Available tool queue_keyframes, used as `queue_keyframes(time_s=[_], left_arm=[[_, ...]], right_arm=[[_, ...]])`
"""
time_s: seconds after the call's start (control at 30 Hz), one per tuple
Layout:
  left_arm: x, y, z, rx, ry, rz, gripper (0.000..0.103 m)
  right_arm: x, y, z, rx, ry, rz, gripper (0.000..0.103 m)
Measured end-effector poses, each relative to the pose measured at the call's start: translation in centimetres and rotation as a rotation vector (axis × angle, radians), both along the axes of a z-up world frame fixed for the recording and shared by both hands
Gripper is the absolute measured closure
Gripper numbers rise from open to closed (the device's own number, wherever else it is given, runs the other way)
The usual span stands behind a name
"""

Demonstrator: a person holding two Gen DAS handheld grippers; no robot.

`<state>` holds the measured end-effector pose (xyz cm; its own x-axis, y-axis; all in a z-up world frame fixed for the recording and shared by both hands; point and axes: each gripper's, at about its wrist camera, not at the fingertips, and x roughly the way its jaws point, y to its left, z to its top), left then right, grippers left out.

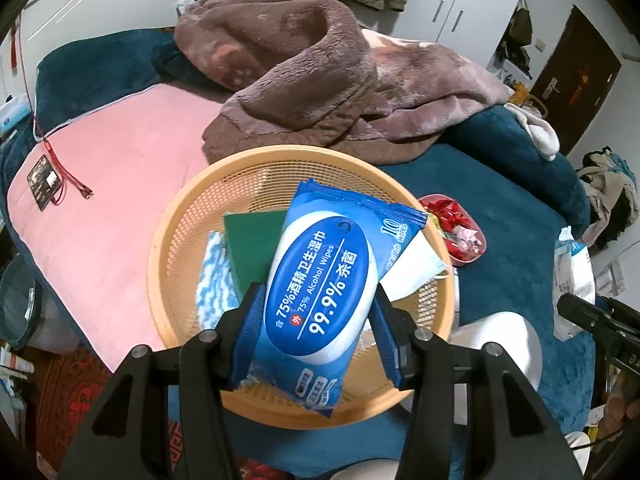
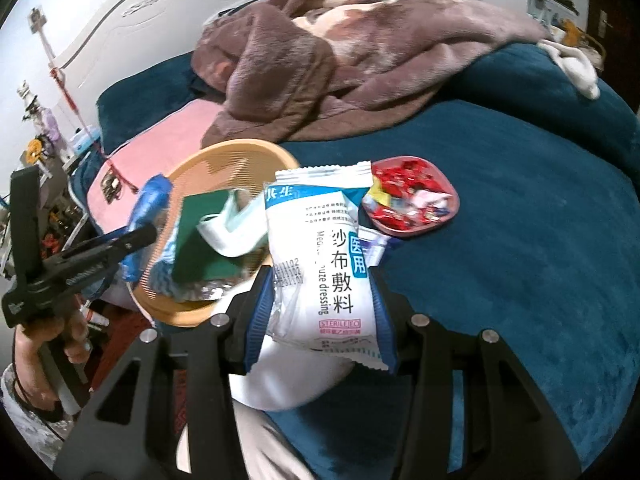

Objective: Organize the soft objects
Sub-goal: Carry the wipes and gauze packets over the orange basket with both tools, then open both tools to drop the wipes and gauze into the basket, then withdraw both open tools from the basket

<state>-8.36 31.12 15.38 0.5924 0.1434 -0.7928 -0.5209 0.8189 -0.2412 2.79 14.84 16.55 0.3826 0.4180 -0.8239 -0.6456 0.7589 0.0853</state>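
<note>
Left gripper point(image 1: 318, 322) clamped on alcohol wipes pack point(image 1: 320, 280) over orange basket point(image 1: 172, 240); right gripper point(image 2: 320, 312) clamped on gauze dressing packet point(image 2: 324, 264)

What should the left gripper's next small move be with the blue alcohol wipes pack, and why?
Probably open and release. The left gripper holds the blue alcohol wipes pack right over the round orange plastic mesh basket, which already holds a green scouring pad and a white face mask, so the pack should drop in with them.
</note>
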Motion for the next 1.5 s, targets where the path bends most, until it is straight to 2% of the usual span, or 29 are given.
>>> queue_keyframes(time_s=[0.67,1.07,1.13,1.2,1.23,1.27,1.3,1.33,1.37,1.4,1.5], left_arm=[[0.0,3.3,-1.5,-0.022,0.017,0.070,0.050],[0.4,4.7,-2.1,-0.037,0.027,0.095,0.050],[0.4,5.0,-2.3,-0.044,0.029,0.101,0.049],[0.4,5.2,-2.4,-0.052,0.032,0.101,0.044],[0.4,5.4,-2.6,-0.065,0.030,0.095,0.033],[0.4,5.5,-2.6,-0.077,0.026,0.092,0.026],[0.4,5.5,-2.7,-0.090,0.025,0.092,0.015],[0.3,5.6,-2.8,-0.102,0.025,0.095,0.004],[0.3,5.6,-2.7,-0.104,0.022,0.098,0.001],[0.1,5.5,-2.5,-0.097,0.016,0.102,0.001],[-0.1,5.0,-2.0,-0.062,0.010,0.106,0.001]], right_arm=[[-0.8,8.5,-1.6,0.026,0.102,0.083,0.056],[0.4,11.3,-3.9,0.048,0.234,0.049,0.055],[0.7,11.6,-4.2,0.088,0.275,0.070,0.054],[1.1,11.7,-4.4,0.120,0.325,0.075,0.053],[1.3,11.7,-4.6,0.128,0.344,0.065,0.050],[1.4,11.6,-4.6,0.131,0.344,0.060,0.042],[1.3,11.3,-4.3,0.141,0.333,0.053,0.030],[1.2,11.0,-4.1,0.154,0.321,0.047,0.024],[1.2,10.8,-3.9,0.166,0.314,0.044,0.014],[1.2,10.4,-3.6,0.184,0.306,0.041,0.010],[1.1,9.5,-2.5,0.215,0.275,0.043,0.009]])
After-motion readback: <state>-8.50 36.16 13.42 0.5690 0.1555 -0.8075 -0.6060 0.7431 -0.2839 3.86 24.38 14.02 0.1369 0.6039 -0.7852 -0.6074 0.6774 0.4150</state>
